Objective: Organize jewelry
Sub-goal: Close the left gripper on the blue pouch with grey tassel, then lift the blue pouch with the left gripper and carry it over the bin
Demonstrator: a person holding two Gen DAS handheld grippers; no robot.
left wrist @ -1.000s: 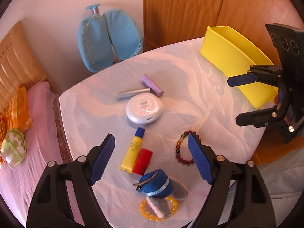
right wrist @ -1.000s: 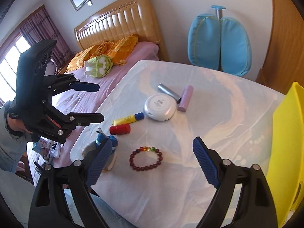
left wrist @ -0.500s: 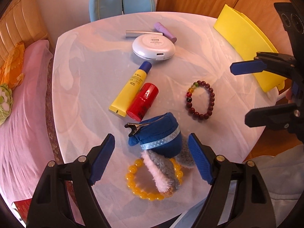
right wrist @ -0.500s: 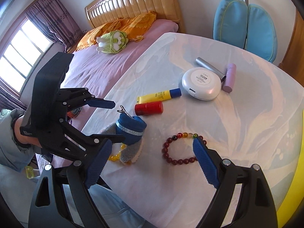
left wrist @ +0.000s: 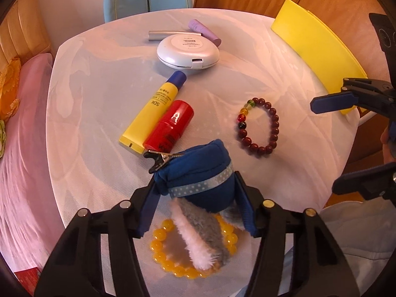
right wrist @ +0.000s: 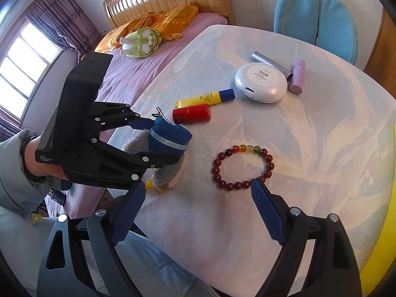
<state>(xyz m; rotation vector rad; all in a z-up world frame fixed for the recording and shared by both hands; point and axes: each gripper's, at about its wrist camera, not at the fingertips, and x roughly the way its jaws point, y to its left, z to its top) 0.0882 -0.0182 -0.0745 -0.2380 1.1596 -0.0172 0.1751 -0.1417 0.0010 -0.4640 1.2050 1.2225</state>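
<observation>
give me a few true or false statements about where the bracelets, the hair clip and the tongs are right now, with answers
1. The left tongs are closing around the blue plush hair clip. True.
2. The dark red bead bracelet lies inside the yellow bin. False: it lies on the white table, outside the bin.
3. The yellow bead bracelet lies partly under the hair clip. True.
4. The right tongs are clamped on the red tube. False: they are open and empty, near the dark red bracelet.
</observation>
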